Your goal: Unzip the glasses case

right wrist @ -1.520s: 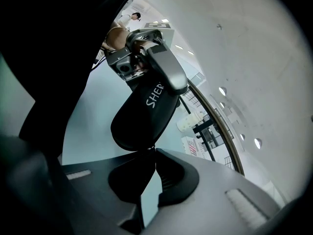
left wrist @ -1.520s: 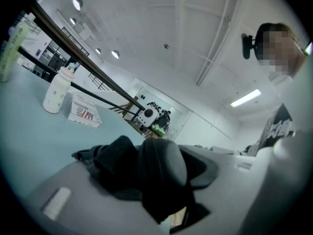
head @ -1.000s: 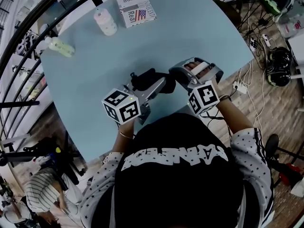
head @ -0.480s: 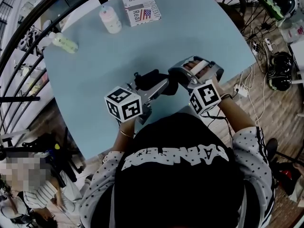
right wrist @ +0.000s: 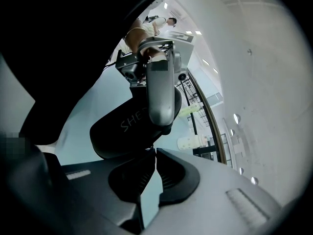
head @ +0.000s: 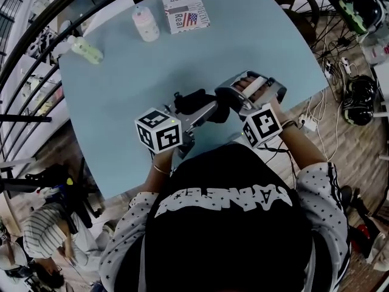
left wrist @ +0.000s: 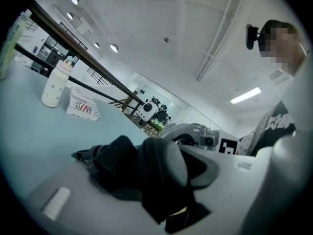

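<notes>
The glasses case (head: 193, 100) sits over the near part of the worktop (head: 243, 35), close in front of the person; whether it rests on the surface or hangs just above it I cannot tell. The left tool (head: 205, 110) is clenched across the dark body of the case, one jaw on each side. The right tool (right wrist: 153, 152) comes in from the other side with its jaws pressed together, tips touching the lower edge of the case. Whether the zip tab is pinched there is too small to make out.

The step in hand looks like taking the zip tab and drawing it along the seam. To do it well, the left clamp wants to be firm but set clear of the seam, so the slider is not blocked under a jaw; in the right gripper view one grey jaw lies over the middle of the case, so the path may be tight there. The pull should follow the curve of the rim, not tug outward; a straight yank would likely twist the case in the left grip. If the tips hold nothing, open them a little and bite again on the tab alone.
</notes>
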A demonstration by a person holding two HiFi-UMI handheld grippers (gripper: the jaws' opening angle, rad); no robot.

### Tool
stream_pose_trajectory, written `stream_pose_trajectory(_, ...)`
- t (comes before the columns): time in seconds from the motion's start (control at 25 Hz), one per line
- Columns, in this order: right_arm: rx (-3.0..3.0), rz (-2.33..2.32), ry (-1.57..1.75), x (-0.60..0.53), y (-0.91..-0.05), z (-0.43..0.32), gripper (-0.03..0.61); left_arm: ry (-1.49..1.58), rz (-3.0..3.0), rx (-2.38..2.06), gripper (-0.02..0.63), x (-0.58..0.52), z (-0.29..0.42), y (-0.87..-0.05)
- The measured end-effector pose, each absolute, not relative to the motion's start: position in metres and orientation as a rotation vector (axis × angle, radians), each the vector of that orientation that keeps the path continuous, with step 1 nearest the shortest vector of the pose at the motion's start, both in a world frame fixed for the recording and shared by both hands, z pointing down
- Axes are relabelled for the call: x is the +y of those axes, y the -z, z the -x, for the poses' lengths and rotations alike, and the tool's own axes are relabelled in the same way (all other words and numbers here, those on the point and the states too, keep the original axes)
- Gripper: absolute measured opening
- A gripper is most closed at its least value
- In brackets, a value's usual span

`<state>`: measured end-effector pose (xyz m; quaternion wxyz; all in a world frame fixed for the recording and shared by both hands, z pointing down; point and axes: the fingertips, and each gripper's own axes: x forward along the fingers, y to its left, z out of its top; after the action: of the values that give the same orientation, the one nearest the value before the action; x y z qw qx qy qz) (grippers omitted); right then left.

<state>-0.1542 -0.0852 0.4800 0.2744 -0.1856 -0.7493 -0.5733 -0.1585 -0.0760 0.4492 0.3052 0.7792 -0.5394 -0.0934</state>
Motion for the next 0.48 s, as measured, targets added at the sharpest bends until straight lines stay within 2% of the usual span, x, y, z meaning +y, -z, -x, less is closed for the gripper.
stream_pose_trajectory(0.48, -1.906, 0.582, 1.738, -0.091, -0.474, 0.139, 0.013, 0.217, -2.022, -1.471, 0.000, -0.088, 0.137, -0.445)
